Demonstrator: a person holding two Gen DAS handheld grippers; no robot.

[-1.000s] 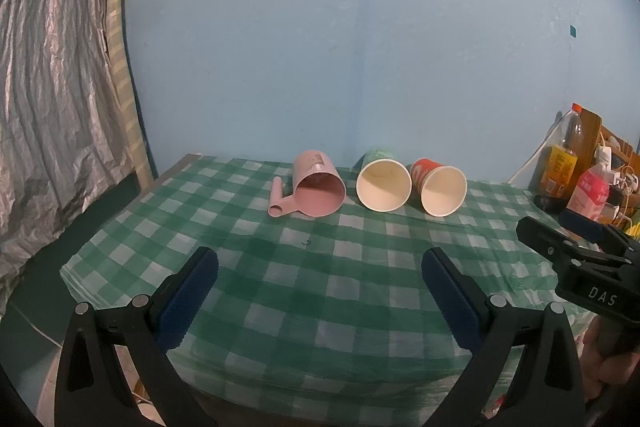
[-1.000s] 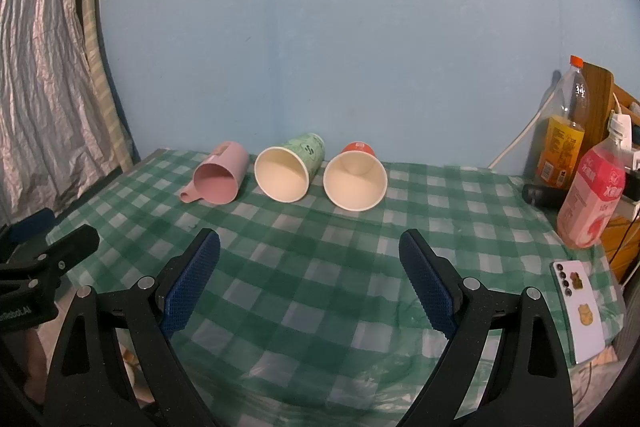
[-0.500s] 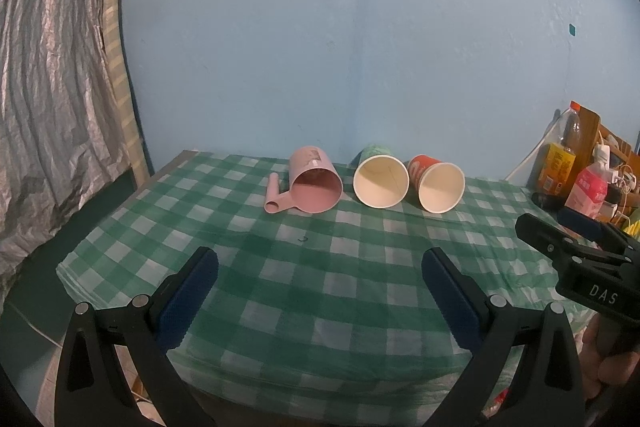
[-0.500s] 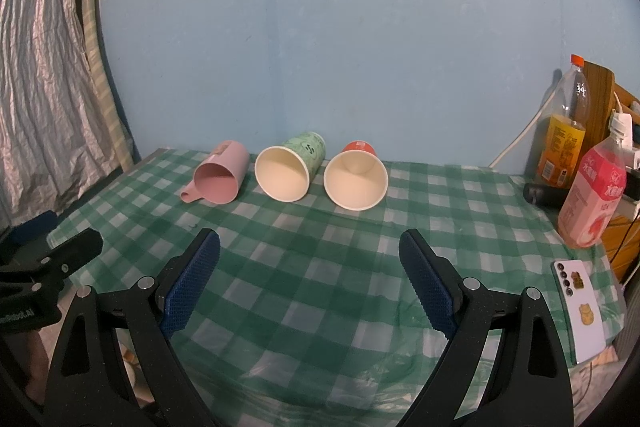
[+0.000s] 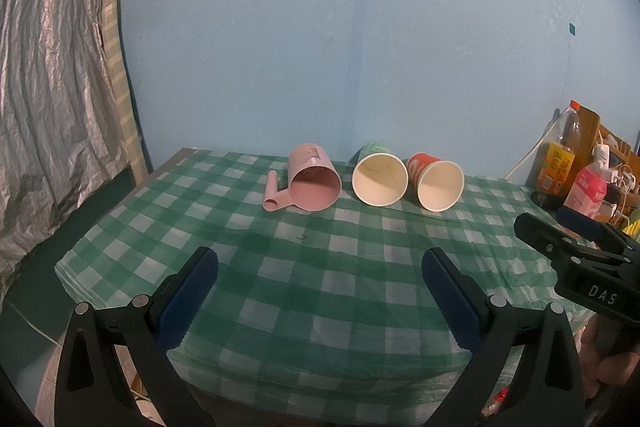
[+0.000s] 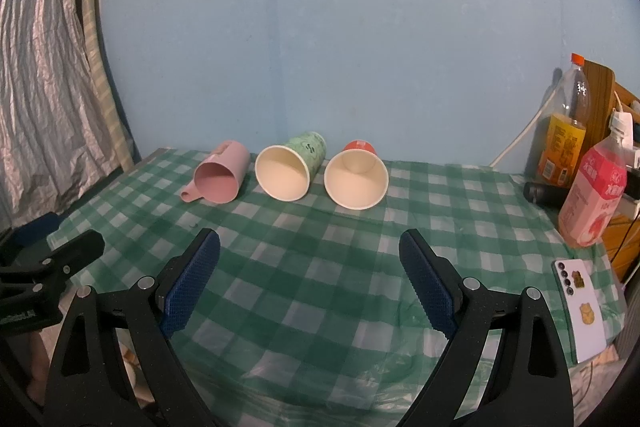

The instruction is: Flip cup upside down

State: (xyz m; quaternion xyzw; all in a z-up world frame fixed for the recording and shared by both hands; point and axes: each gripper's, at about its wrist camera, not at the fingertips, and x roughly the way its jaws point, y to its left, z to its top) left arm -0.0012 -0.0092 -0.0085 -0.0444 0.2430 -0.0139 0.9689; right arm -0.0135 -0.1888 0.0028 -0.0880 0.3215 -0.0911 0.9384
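The left hand-held gripper point(image 5: 320, 267) is spread wide and holds nothing, poised over the near edge of the surface point(image 5: 320, 291). The right hand-held gripper point(image 6: 310, 259) is just as wide and also empty, near that same edge. Neither touches a cup, so the step in hand looks like the approach, with no grasp begun.

Three cups lie on their sides in a row toward the far edge, mouths facing the cameras: a pink cup point(image 5: 310, 179) with a handle on the left, a green cup point(image 6: 290, 169) in the middle, a red cup point(image 6: 357, 177) on the right. The next move probably calls for reaching across, closing on one cup's wall, then turning it mouth-down and setting it on its rim.

The right gripper's body reads "DAS" in the left view. By the right edge stand an orange bottle point(image 6: 566, 131) and a pink bottle point(image 6: 596, 195); their labels are too small to read. A phone point(image 6: 580, 311) lies near the right corner.
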